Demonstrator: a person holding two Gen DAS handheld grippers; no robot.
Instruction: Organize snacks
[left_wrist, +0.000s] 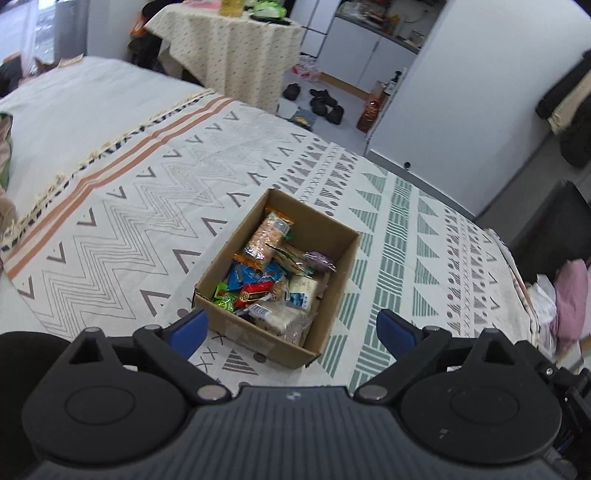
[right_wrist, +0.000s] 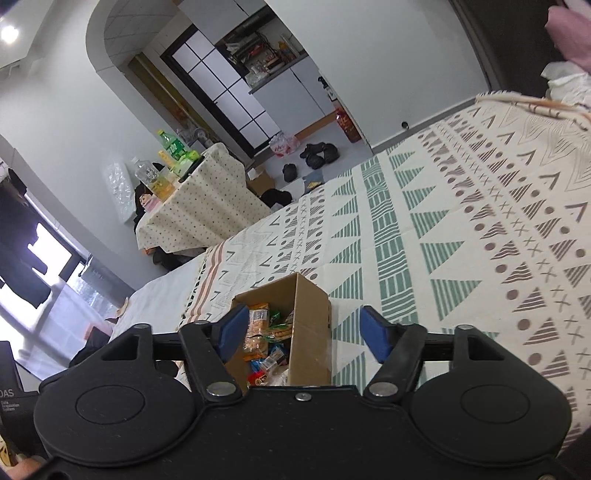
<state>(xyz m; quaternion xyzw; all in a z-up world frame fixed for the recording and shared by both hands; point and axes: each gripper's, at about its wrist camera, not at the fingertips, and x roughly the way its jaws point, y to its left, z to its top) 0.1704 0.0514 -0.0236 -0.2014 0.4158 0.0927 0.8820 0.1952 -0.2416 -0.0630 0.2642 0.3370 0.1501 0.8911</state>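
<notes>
A brown cardboard box (left_wrist: 334, 266) sits on a patterned cloth and holds several wrapped snacks (left_wrist: 269, 273): an orange cracker pack, blue, red, green and white packets. In the left wrist view my left gripper (left_wrist: 291, 330) hovers above the box's near end, wide open, nothing between its blue pads. In the right wrist view the same box (right_wrist: 314, 325) lies just past my right gripper (right_wrist: 304, 332), seen from its short side with snacks (right_wrist: 260, 332) showing inside. That gripper is open and holds nothing.
The patterned cloth (left_wrist: 147, 206) covers a bed. Beyond it stands a small table under a dotted cloth (right_wrist: 192, 210) with bottles on top. Shoes and bags lie on the floor (left_wrist: 317, 101) near white cabinets. Pink fabric (left_wrist: 569, 295) lies at the bed's right edge.
</notes>
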